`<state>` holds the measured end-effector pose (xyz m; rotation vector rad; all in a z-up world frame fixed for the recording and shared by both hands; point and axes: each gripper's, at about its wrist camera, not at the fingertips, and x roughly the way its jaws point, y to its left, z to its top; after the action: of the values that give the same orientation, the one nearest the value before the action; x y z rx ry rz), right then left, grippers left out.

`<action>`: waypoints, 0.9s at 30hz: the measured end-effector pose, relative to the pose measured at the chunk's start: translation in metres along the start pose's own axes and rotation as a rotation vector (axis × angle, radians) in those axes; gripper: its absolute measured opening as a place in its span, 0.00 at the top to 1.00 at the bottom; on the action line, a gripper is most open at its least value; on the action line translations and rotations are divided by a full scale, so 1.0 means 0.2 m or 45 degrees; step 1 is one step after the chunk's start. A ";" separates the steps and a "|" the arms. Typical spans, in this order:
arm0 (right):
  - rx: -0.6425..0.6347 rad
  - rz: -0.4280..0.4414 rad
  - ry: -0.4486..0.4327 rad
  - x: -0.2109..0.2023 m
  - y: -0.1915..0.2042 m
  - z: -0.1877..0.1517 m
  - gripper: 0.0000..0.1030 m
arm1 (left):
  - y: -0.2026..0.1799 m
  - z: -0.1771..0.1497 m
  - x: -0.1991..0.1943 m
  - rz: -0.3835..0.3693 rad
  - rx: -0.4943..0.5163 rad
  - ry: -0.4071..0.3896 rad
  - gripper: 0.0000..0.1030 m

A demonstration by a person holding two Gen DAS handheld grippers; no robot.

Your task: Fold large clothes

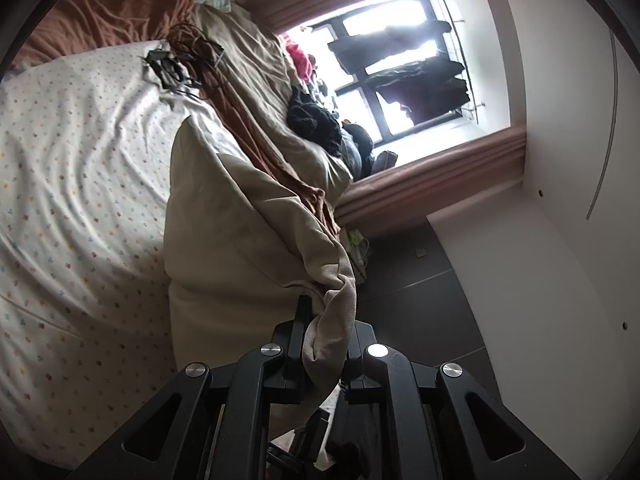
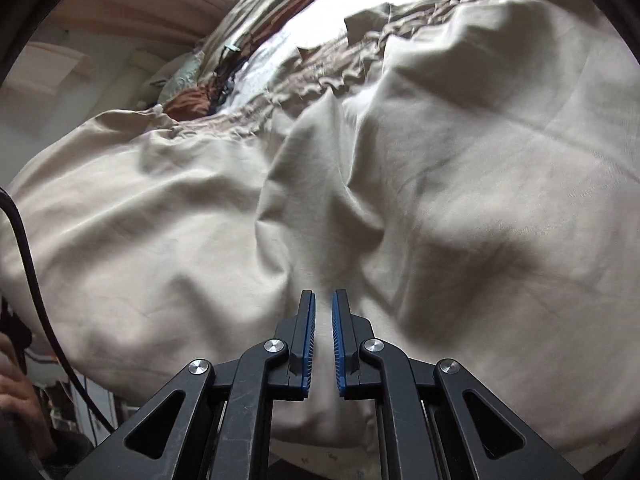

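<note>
A large beige cloth (image 1: 240,220) lies across the bed and hangs over its edge. My left gripper (image 1: 326,320) is shut on a bunched, twisted corner of it, lifted off the bed; the fabric hides the right finger's tip. In the right wrist view the same beige cloth (image 2: 440,160) fills the frame in broad folds, with a ruffled brownish band (image 2: 320,76) further off. My right gripper (image 2: 324,300) points down into it, its blue pads nearly together with a ridge of the fabric pinched between them.
A white dotted bed sheet (image 1: 80,160) covers the mattress, with a brown blanket (image 1: 120,8) and tangled cables (image 1: 176,68) at its far end. Dark clothes (image 1: 316,120) are piled by the window (image 1: 400,60). Dark floor tiles (image 1: 420,280) border the bed. A person's hand (image 2: 16,392) and a black cable (image 2: 28,260) are at the left.
</note>
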<state>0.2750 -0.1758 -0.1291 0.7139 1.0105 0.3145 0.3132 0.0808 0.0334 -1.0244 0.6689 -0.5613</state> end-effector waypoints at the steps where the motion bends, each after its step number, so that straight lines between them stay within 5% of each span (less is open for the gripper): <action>1: 0.003 0.008 -0.030 -0.06 -0.01 0.00 0.89 | -0.04 -0.01 0.03 -0.009 0.017 0.013 0.89; 17: 0.194 -0.027 -0.381 -0.98 -0.53 -0.04 0.89 | -0.47 -0.27 0.69 -0.065 0.134 0.234 0.89; 27: 0.343 -0.109 -0.465 -1.27 -0.88 -0.13 0.89 | -0.54 -0.59 1.20 -0.008 0.141 0.467 0.89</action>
<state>0.1082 -0.4346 -0.0887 0.9301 0.7375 -0.0304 0.3772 -0.2008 0.0307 -0.8265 0.9462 -0.7937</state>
